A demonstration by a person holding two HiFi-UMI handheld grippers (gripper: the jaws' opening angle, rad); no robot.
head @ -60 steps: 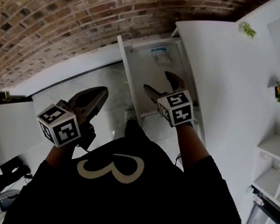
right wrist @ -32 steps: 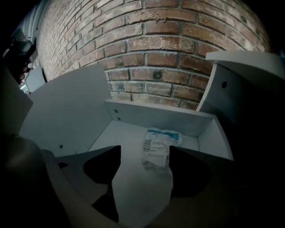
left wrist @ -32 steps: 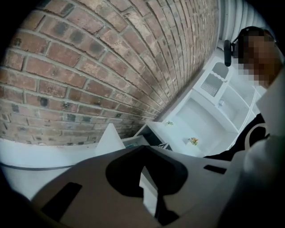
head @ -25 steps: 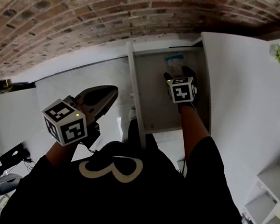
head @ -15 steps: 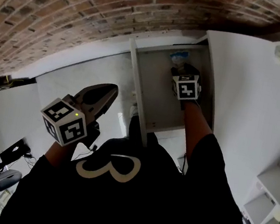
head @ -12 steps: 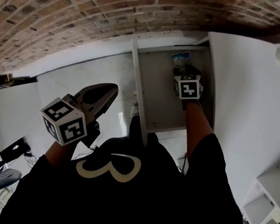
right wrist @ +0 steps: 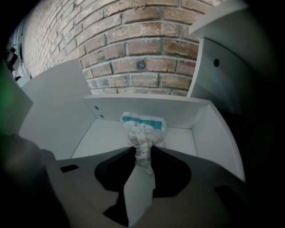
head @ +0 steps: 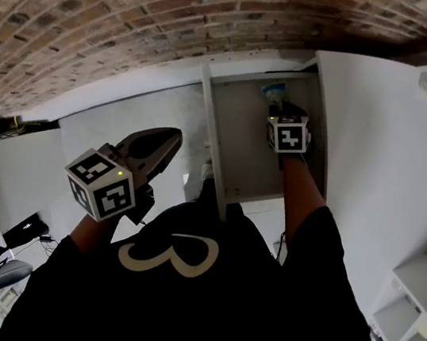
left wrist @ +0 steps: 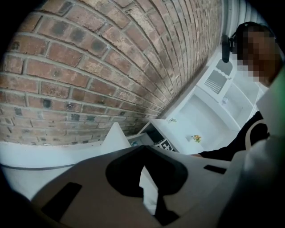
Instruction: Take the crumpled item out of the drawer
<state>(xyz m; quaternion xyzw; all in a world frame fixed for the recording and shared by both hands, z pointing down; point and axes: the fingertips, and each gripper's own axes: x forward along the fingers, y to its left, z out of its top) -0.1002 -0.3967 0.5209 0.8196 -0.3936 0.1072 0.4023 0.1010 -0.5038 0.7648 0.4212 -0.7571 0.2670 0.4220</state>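
Item: crumpled white-and-teal paper wrapper [right wrist: 143,127] in white open drawer [right wrist: 100,136]; my right gripper [right wrist: 141,150] jaws closing, seemingly pinching its near end for lifting; left gripper [left wrist: 143,149] pressed together, empty, parked clear

Legible text: none can be read with certainty.

(a) The crumpled item [right wrist: 143,129], near the rear wall of the drawer [right wrist: 100,133], carries a teal band over fine dark print. All of it is too small to read.

(b) The black shirt [head: 198,316], below the drawer's front, carries one large pale figure [head: 172,251] shaped like a 3 or a B. Which it is cannot be told.

(c) The marker cube [head: 287,135] on the right gripper [head: 281,106], inside the drawer, and the marker cube [head: 103,184] on the left gripper [head: 172,137], left of the drawer, show black-and-white square patterns, no letters.
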